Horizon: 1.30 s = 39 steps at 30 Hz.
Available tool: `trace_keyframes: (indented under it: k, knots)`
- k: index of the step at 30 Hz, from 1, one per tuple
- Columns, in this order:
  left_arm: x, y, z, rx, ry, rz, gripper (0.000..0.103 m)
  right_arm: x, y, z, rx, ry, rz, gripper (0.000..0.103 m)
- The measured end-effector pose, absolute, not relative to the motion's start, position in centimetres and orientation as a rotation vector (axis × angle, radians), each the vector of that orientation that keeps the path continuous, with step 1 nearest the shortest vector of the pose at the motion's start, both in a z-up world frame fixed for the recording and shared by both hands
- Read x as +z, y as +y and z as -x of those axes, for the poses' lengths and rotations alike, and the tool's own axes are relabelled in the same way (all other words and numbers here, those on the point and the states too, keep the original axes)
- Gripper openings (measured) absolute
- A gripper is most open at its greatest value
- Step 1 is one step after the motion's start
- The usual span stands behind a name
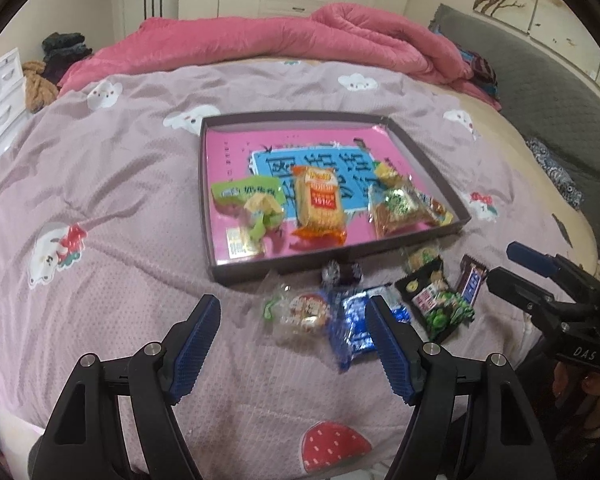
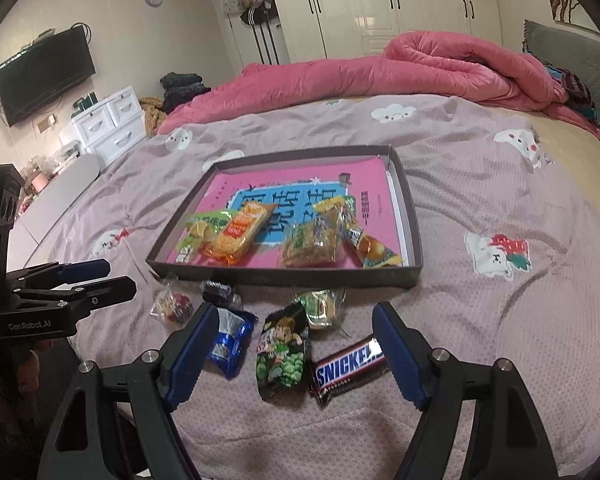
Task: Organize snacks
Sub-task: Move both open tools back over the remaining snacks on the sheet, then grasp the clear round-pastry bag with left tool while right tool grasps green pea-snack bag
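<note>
Lying on the bed cover just in front of the box (image 2: pixel 414 276), the Snickers bar (image 2: pixel 350 366) is seen right under the right gripper (image 2: pixel 296 354), nearer its right finger. The bar's long side runs across, tipped up to the right. The blue packet (image 1: pixel 350 326) is found under the left gripper (image 1: pixel 294 338). Both grippers are held wide, with nothing gripped. Five snacks are already kept in the box, among them an orange cracker pack (image 1: pixel 318 206).
</note>
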<state>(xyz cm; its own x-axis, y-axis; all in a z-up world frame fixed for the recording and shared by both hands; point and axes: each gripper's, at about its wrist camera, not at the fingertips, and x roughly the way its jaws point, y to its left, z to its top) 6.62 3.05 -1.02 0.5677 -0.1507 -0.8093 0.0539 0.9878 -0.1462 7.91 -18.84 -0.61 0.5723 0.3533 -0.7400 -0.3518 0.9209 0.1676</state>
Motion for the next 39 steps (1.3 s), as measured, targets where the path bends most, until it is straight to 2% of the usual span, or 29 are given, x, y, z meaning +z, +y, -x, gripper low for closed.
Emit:
trace_keyframes:
  k: [17,29,31,33,39]
  knots:
    - [-3.8,2.5,-7.0,-0.113,1.041,0.112,0.076,-2.0,-19.0,-7.4,0.433,0.899,0.035,0.078]
    - [-5.4,2.8,-7.7,-0.112,1.067,0.135,0.076,-4.5,-16.6,-8.3,0.456,0.998,0.132,0.078]
    - [-5.5,2.8,-7.8,-0.111,1.070,0.136,0.076,-4.9,-16.4,-8.6,0.459,1.012,0.130,0.076]
    - [-5.8,3.0,-8.0,-0.110,1.074,0.140,0.076,-5.4,-16.3,-8.9,0.468,1.027,0.126,0.068]
    - [-6.2,3.3,-8.5,-0.113,1.078,0.156,0.076,-6.0,-15.7,-9.2,0.494,1.036,0.143,0.056]
